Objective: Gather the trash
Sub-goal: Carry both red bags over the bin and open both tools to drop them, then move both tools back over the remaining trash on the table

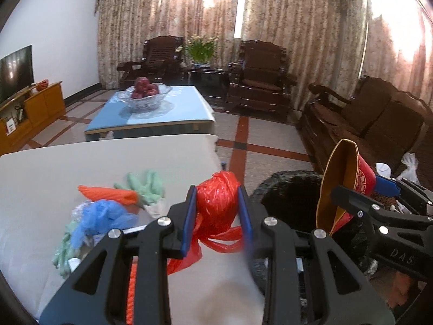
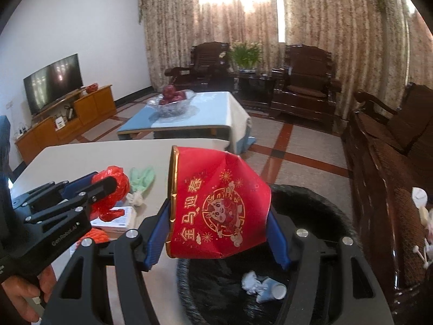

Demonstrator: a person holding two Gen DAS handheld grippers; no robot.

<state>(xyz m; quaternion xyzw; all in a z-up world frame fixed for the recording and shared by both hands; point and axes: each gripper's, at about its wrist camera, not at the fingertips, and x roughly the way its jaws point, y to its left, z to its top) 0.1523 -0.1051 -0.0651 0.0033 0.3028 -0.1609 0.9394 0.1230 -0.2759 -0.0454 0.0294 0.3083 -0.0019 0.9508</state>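
Observation:
My left gripper (image 1: 217,203) is shut on a balled red plastic bag (image 1: 216,205) and holds it above the right edge of the white table (image 1: 40,184). The bag also shows in the right wrist view (image 2: 111,189). My right gripper (image 2: 220,216) is shut on a crushed red paper cup with gold print (image 2: 219,205), held over the black trash bin (image 2: 319,208). The cup (image 1: 343,181) and bin (image 1: 286,192) show at the right of the left wrist view. Crumpled white paper and a blue cup (image 2: 263,287) lie inside the bin.
An orange bag (image 1: 108,193), a green bag (image 1: 146,184) and a blue bag (image 1: 102,216) lie on the table. A small box (image 2: 113,218) lies there too. A coffee table with a fruit bowl (image 1: 144,97) stands beyond. A dark sofa (image 2: 392,157) is at the right.

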